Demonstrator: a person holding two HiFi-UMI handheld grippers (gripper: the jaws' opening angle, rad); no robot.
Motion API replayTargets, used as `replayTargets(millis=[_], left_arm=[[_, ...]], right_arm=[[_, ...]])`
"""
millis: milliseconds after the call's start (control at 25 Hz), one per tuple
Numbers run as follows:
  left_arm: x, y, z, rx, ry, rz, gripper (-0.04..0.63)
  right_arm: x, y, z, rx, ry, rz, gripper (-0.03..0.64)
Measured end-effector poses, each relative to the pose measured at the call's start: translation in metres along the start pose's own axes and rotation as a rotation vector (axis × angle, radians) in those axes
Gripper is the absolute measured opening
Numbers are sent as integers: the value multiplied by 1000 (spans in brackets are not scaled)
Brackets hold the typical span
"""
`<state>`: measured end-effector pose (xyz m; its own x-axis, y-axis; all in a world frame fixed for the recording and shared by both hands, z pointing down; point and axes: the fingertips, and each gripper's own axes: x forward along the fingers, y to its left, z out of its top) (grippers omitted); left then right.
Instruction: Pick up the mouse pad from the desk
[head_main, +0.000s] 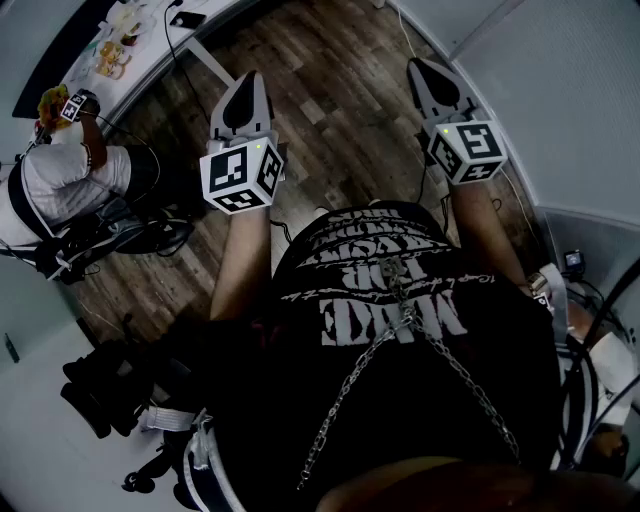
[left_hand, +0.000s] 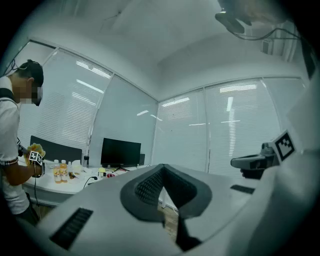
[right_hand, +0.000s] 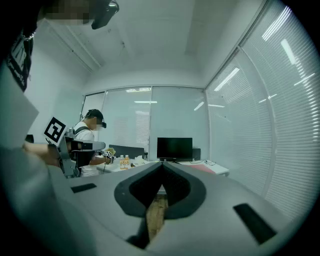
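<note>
Left claw (head_main: 249, 78) and right claw (head_main: 419, 66) are both fully closed, tips together, nothing held, raised roughly level above the wooden floor (head_main: 330, 80). The mouse pad (right_hand: 202, 168), apparently the flat pink sheet, lies on the white desk (right_hand: 220, 172) right of the monitor (right_hand: 174, 148), well apart from both claws. Another person (right_hand: 87, 132) stands at that desk.

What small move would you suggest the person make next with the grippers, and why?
Probably walk toward the white desk with the monitor: the left gripper and right gripper both have shut, empty jaws and hover over the wooden floor, far from the desk, so nothing on it is within reach.
</note>
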<state>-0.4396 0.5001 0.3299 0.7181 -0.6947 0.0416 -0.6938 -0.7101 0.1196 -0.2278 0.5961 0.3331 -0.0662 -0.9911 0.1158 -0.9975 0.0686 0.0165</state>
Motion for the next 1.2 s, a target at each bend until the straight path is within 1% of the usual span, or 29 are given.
replayTargets(millis=[120,200,320,440,600,800,960,1200], left_arm=[[-9,9,-6,0,3,-17,6],[-11,19,-14,-14,15,-16,6],[-9,34,-24,-52,29,-2,6],[1,40,-30,-63,32,-3,6],[27,45,-38,-68,64,-7,6],[74,46,-34,-41,74,-15,6],[109,49,-32,-31,73,8,6],[161,45,-26,-30,64,43,6]], right_arm=[[-2,12,-4,-9,4,-17,0],[-1,16,-8,-10,13,-28,0],[3,12,-16,0,33,-35,0],[9,3,-19,-7,39,-42,0],[28,-10,-18,12,31,-37,0],[62,-42,-14,22,9,-32,0],[90,-72,-13,22,3,-20,0],[129,-114,-8,27,12,31,0]])
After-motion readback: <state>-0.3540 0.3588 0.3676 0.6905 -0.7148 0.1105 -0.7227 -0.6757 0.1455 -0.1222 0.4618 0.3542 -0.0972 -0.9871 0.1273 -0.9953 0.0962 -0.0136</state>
